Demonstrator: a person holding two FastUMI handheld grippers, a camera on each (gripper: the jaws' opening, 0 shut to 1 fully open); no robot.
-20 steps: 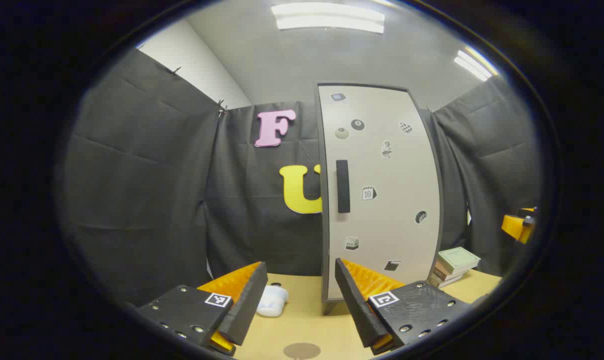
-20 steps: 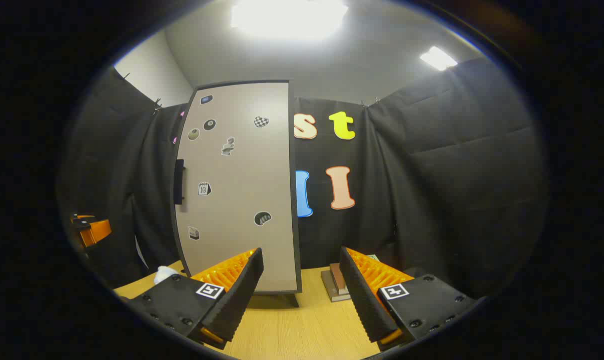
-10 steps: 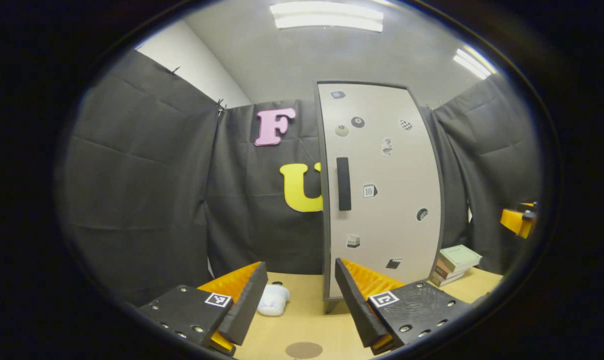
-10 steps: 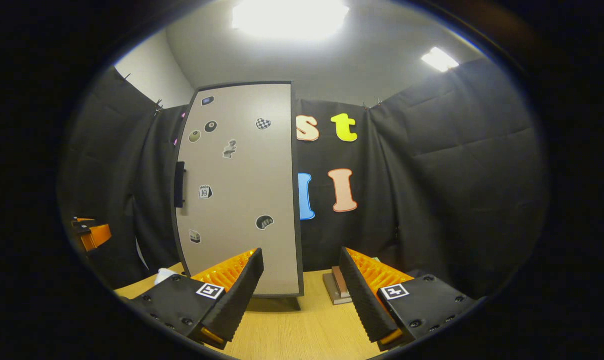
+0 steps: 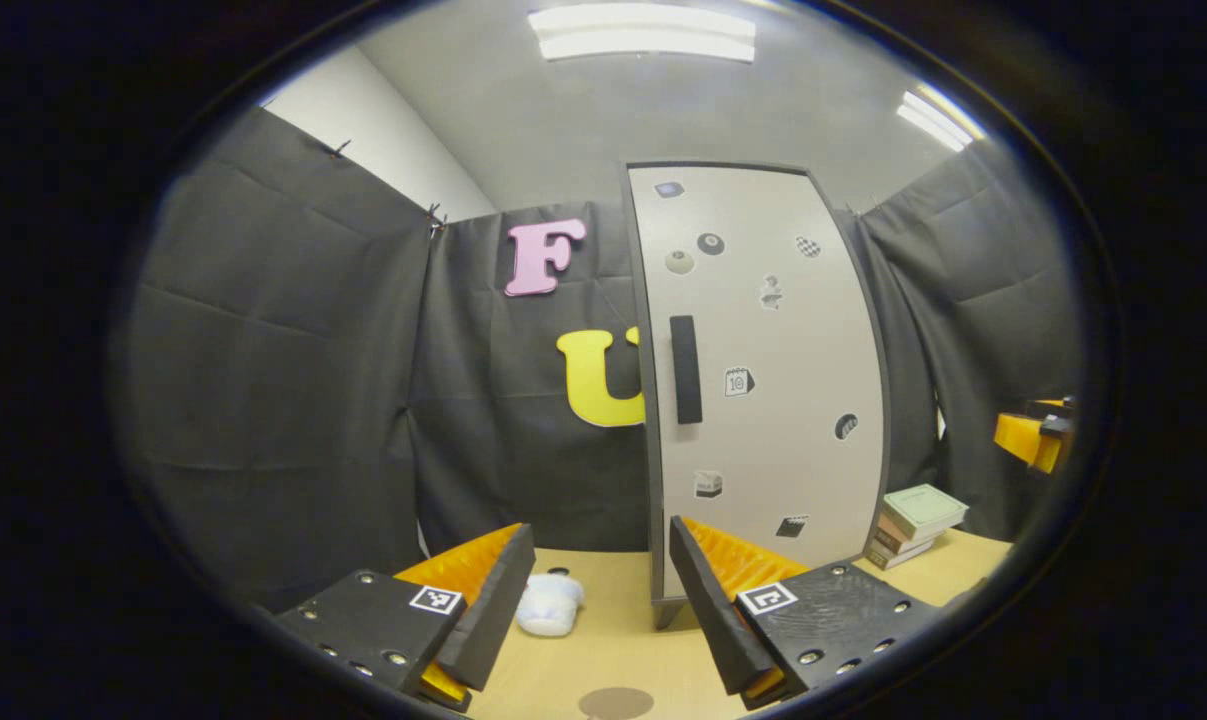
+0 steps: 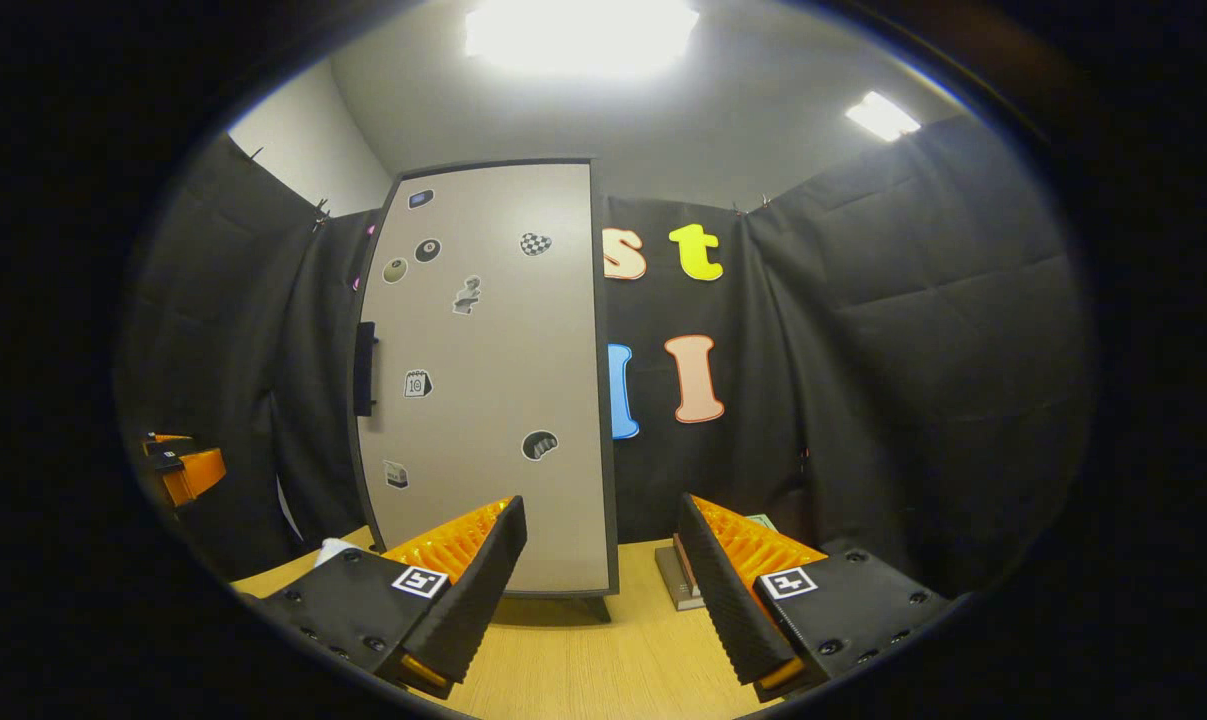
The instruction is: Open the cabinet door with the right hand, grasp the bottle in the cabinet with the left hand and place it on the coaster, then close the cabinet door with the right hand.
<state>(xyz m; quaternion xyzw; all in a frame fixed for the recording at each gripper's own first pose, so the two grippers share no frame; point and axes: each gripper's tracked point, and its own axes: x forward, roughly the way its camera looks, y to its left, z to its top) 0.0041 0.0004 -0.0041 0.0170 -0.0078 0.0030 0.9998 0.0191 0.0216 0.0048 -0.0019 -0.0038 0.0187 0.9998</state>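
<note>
Upright at the worktop's (image 5: 613, 640) far edge, the cabinet (image 5: 763, 380) has its door shut, handle (image 5: 685, 370) vertical. Both tools, left (image 5: 593, 610) and right (image 6: 603, 590), gape empty; the right has edged slightly nearer.

Black cloth walls (image 5: 283, 350), wooden table (image 6: 583, 670), ceiling lights (image 5: 643, 30).

A tall cabinet (image 5: 763, 380) stands on a wooden table (image 5: 613, 650), its pale door closed, a dark vertical handle (image 5: 685, 369) near its nine o'clock edge and small stickers scattered across it. The left gripper (image 5: 595, 610) hovers with jaws apart at six o'clock. Between its fingers lie a white object (image 5: 548, 606) and a round brown coaster (image 5: 615, 702). Stacked books (image 5: 913, 523) sit at four o'clock.
</note>
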